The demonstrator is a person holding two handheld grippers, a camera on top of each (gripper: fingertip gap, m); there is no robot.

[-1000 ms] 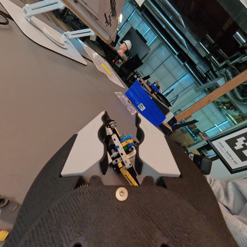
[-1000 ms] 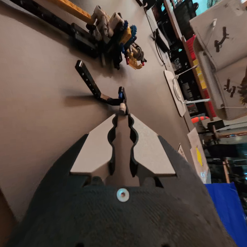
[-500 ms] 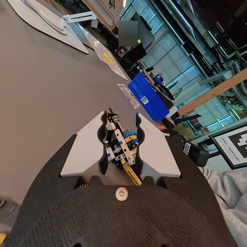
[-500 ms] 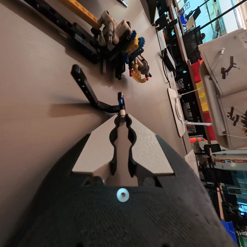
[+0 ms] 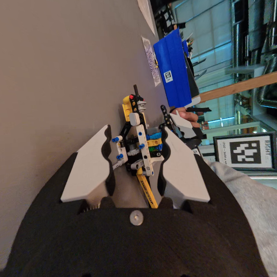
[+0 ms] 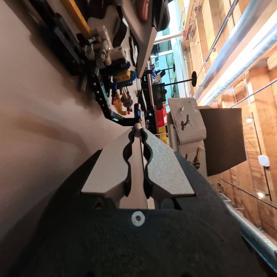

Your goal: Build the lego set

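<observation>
The partly built lego model [image 5: 140,143], in black, white, yellow and blue with a long yellow beam, lies on the grey table [image 5: 60,75]. My left gripper [image 5: 136,127] straddles it. Its pads touch the blue pins on one side and the gears on the other. My right gripper [image 6: 137,131] is shut on the tan pin [image 6: 137,126] of a black bent beam [image 6: 103,99]. It holds the beam off the table, right beside the model [image 6: 116,60]. The right gripper [image 5: 179,124] and beam [image 5: 165,113] also show in the left wrist view.
A blue bin [image 5: 172,67] and a patterned card [image 5: 151,60] lie beyond the model. A framed marker sign [image 5: 245,151] and a grey sleeve [image 5: 247,202] are on the right. A white stand [image 6: 187,119] and red and yellow bins [image 6: 161,119] lie far off. Tip to tip, the grippers are about 8 cm apart.
My right gripper closed on the tan pin, lifted the black bent beam off the table and carried it to the model. My left gripper rolled, and its jaws stand slightly wider around the model.
</observation>
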